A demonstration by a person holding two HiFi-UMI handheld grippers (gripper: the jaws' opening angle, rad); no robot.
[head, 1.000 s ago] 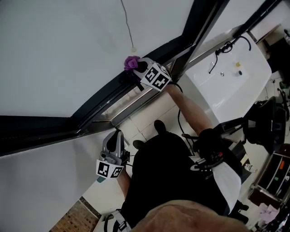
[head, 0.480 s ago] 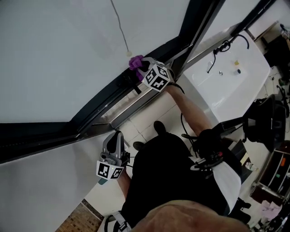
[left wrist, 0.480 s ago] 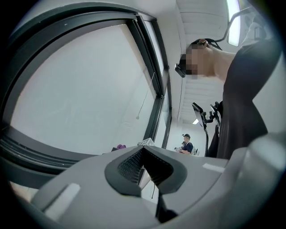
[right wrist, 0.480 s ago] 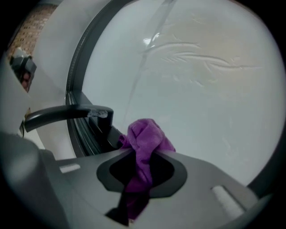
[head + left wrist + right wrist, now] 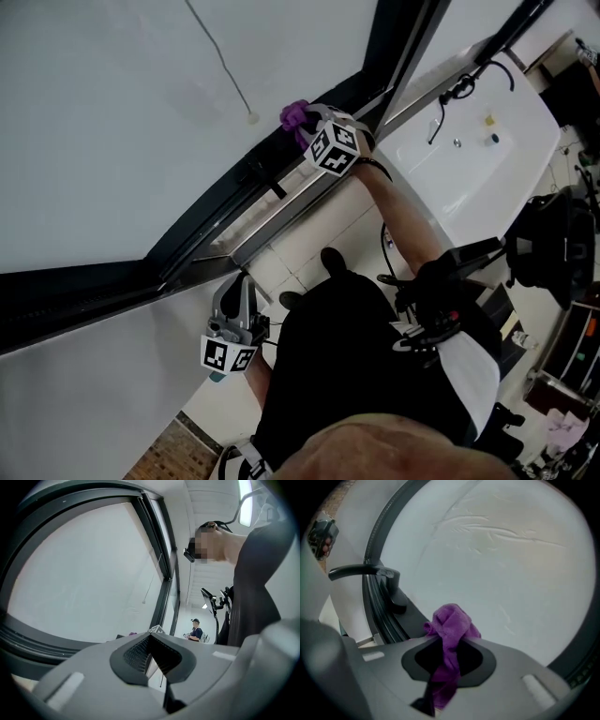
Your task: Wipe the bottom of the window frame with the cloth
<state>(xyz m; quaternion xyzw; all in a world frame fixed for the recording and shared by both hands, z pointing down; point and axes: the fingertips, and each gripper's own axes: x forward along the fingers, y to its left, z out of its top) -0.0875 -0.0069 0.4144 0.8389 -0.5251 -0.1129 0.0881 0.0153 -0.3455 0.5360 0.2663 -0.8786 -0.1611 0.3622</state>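
A large white-looking window pane fills the upper left of the head view. Along its lower edge a dark metal window frame runs diagonally from lower left to upper right, and both ends are cut off by the picture edges. A white washbasin lies to the right of the frame, beyond the person's right arm.

The right gripper is held at the upper part of the bottom rail, and its jaws are clamped on a crumpled purple cloth. In the right gripper view the cloth is seen lying lengthwise along the jaws of the right gripper. Its bunched end projects past the tips towards the glass, and its tail trails back between the pads. Whether the bunched end actually touches the rail cannot be made out.

The left gripper is held low, near the person's body and well apart from the cloth. In its own view the jaws of the left gripper are seen closed together with nothing between them.

A black lever window handle is noted on the frame, left of the cloth.
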